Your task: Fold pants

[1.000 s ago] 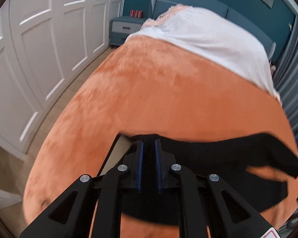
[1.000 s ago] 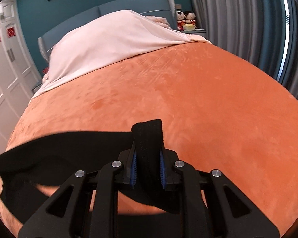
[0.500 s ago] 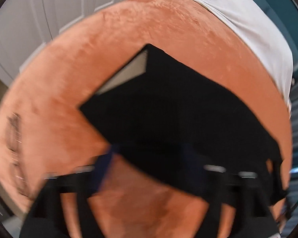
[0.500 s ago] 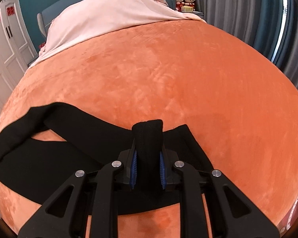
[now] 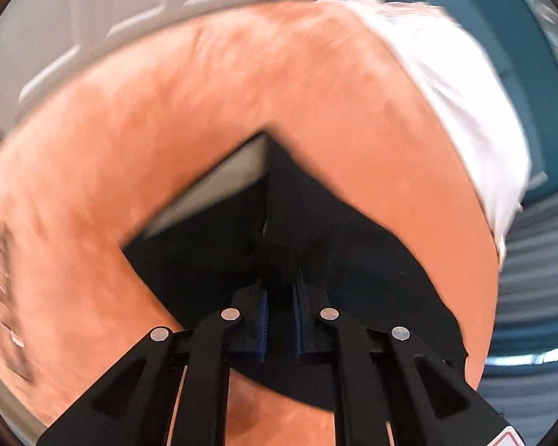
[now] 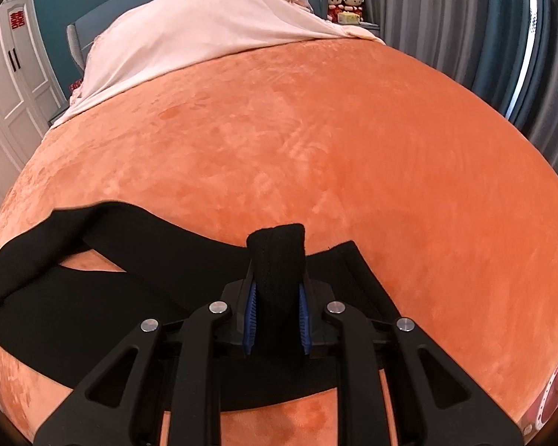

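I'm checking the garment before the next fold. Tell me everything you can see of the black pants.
The black pants are plain, matte, soft-looking fabric, spread low across the near part of the orange blanket. In the right wrist view a long strip runs off to the left, with blanket showing through a gap. The right gripper pinches a bunched tuft that stands upright between its blue pads. The left gripper is closed on another edge; that view is motion-blurred.

pants (image 6: 93, 297): matt black knit cloth | blanket (image 6: 316, 148): orange plush velvet | sheet (image 6: 204, 29): smooth pale cloth
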`<state>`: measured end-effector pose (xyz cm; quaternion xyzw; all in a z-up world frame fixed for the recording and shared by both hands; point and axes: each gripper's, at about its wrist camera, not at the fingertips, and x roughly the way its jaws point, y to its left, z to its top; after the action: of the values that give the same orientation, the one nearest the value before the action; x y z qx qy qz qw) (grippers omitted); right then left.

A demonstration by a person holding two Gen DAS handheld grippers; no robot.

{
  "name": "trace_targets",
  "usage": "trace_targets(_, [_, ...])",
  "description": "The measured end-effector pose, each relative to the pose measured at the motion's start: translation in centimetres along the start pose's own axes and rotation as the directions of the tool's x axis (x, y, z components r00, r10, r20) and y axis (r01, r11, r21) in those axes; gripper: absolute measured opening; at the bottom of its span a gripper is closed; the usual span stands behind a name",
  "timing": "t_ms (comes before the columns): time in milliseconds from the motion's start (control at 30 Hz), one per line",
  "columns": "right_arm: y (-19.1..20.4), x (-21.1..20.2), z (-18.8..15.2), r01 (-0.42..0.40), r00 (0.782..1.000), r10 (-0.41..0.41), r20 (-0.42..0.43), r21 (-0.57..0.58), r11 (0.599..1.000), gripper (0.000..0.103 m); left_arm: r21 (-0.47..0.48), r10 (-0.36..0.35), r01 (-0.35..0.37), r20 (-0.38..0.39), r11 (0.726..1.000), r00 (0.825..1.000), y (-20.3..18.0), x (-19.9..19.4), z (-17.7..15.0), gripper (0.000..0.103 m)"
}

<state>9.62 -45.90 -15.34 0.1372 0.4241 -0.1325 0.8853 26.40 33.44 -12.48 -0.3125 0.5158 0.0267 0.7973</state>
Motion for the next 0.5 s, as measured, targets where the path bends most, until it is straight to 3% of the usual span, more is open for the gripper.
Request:
trace_targets(67, [-0.2,-0.3,-0.2,-0.006,1.000,0.006,0.005,-0.010,1.000,0.017,0.096,0.067,-0.068,0.016,0.993,0.998,-0.6,-1.6,0.0,0.009])
trace_targets(100, [-0.2,-0.1,-0.5,0.000,1.000,0.000,-0.001,-0.016,1.000,0.017,0.140,0.133,-0.133,0.010,0.981,0.991,-0.6,-1.4,-0.2,0.009])
trace_targets(167, [-0.4,0.9,-1.3,0.024,0.999,-0.025,-0.027,-0.037,0.999,0.017,0.165,0.214,-0.204,-0.042,0.965,0.976,0.8,-0.2,-0.8,0.011])
trace_targets(267, [-0.7,2.1,-2.1,0.038,0.998,-0.039,-0.052,-0.028,0.999,0.017,0.165,0.343,-0.321,-0.125,0.933,0.931,3.5,3.9,-2.4,0.013])
trace_targets(333, [-1.0,2.5,-2.3,0.034,0.998,-0.034,-0.055,-0.009,0.999,0.017,0.174,0.379,-0.361,-0.086,0.916,0.921,3.4,3.8,-3.4,0.014])
trace_targets(500, [-1.0,1.9,-0.2,0.025,0.999,-0.025,-0.030,-0.012,1.000,0.017,0.270,0.483,-0.474,0.037,0.838,0.875,-0.9,2.8,-3.7,0.016])
